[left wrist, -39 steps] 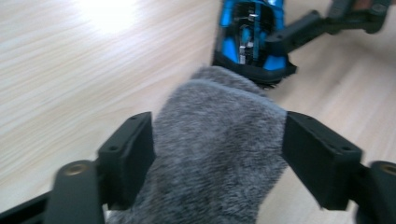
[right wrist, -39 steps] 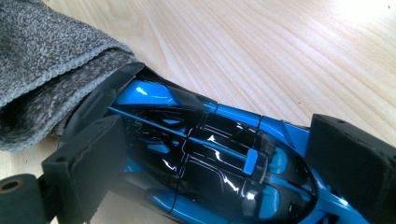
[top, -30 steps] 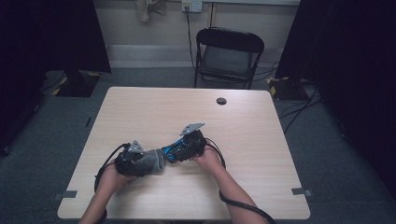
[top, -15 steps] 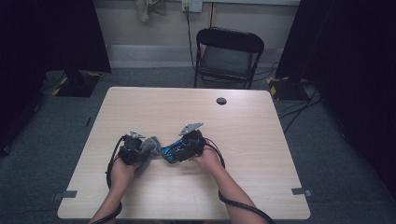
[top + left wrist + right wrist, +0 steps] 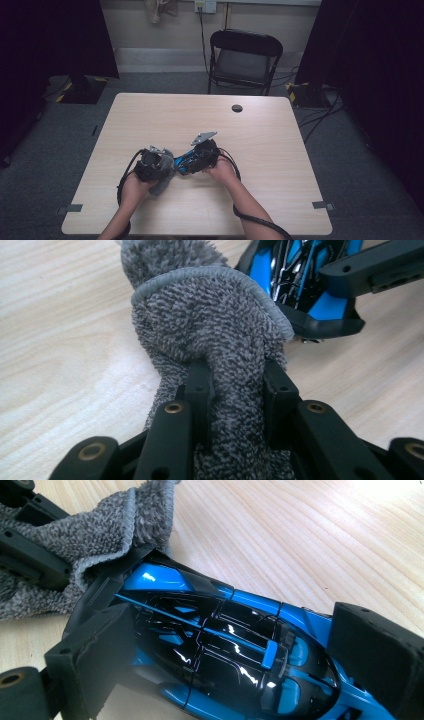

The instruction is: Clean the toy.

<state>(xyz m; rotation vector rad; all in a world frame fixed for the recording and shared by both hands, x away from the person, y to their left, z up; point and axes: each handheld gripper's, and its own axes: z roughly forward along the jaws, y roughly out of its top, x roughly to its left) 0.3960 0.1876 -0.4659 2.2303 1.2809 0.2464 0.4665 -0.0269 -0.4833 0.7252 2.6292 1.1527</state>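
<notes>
Blue and black toy car (image 5: 220, 645) lies low and left of centre on the table (image 5: 280, 135), pinched across its body between the right gripper's (image 5: 186, 164) fingers (image 5: 95, 650). Just to its left, the left gripper (image 5: 237, 390) has its fingers (image 5: 200, 385) clamped on a bunched grey cloth (image 5: 210, 335), whose folded edge touches the car's end.
</notes>
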